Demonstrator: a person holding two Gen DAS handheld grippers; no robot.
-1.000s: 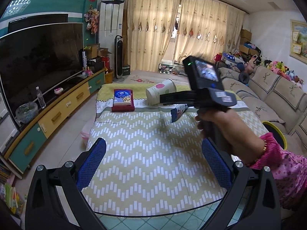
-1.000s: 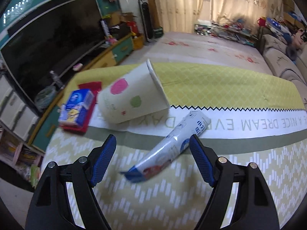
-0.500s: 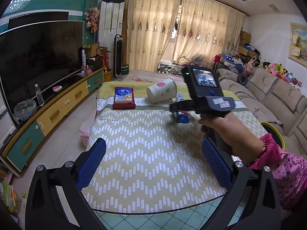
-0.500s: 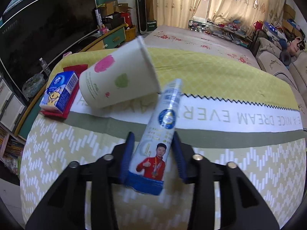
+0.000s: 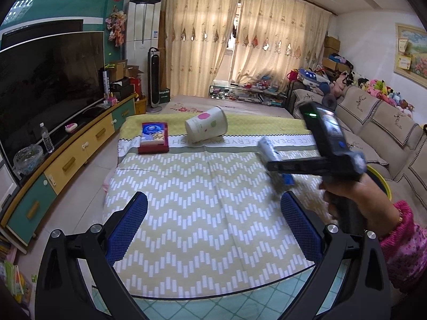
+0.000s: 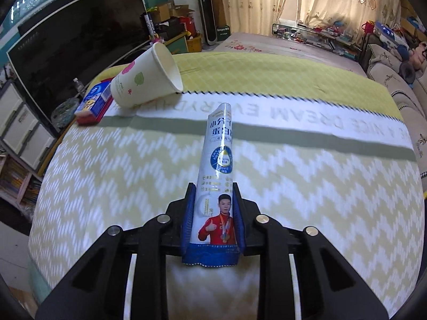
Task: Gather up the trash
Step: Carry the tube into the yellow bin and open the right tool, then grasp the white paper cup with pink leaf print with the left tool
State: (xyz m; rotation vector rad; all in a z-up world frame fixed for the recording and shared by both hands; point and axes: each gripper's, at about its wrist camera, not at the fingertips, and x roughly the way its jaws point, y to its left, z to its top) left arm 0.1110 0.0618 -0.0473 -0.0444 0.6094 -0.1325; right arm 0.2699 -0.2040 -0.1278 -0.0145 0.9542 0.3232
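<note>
Zigzag tablecloth [image 5: 202, 213] lies bare across the centre and lower frame of the left wrist view: open passage. Obstacles sit at the far edge: tipped paper cup [image 5: 206, 127], upper centre, and tissue pack [image 5: 154, 136] just left of it. Right gripper [image 5: 279, 165] and its wrapper [image 6: 220, 165] occupy the right side.

The right gripper [image 6: 213, 213] is tilting steeply downward, its jaws closing with both blue pads pressing something between them. The left gripper [image 5: 212, 216] is hovering, jaws spread wide, while the person's hand [image 5: 352, 194] is clutching the right handle.
</note>
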